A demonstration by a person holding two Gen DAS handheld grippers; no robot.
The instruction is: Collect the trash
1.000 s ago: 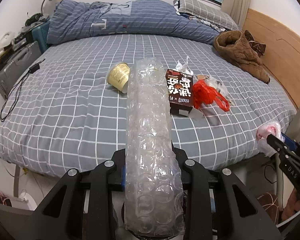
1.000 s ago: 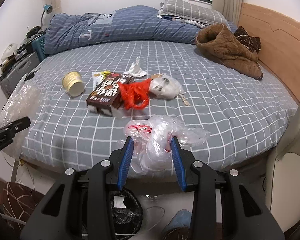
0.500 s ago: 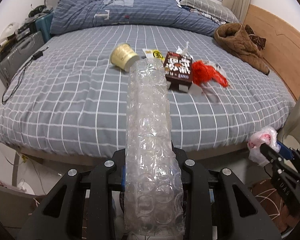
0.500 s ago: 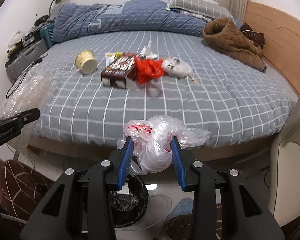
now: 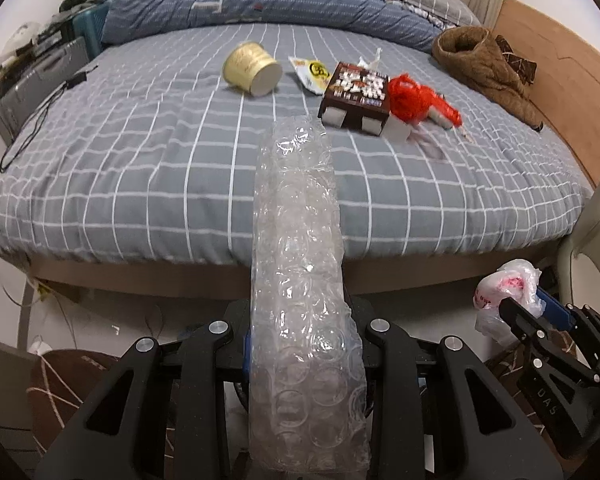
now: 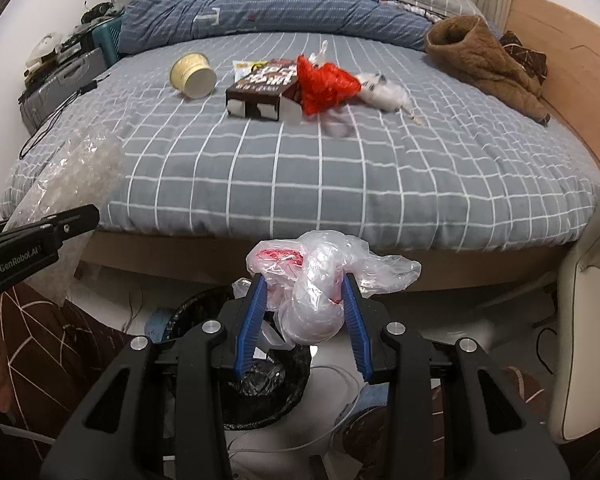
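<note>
My left gripper is shut on a long roll of clear bubble wrap that sticks out forward, off the bed's front edge. My right gripper is shut on a crumpled clear plastic bag with red print, held above a black-lined trash bin on the floor. On the bed lie a yellow paper cup, a brown box, a red plastic bag, a yellow-white wrapper and a white crumpled bag. The right gripper and its bag also show in the left wrist view.
The bed has a grey checked cover, a blue duvet at the back and a brown coat at the right. A suitcase and clutter stand at the left. A cream chair stands at the right.
Both grippers have drawn back from the bed and dropped lower, each still holding its item. The bed frame's edge, the floor and the trash bin have come into view.
</note>
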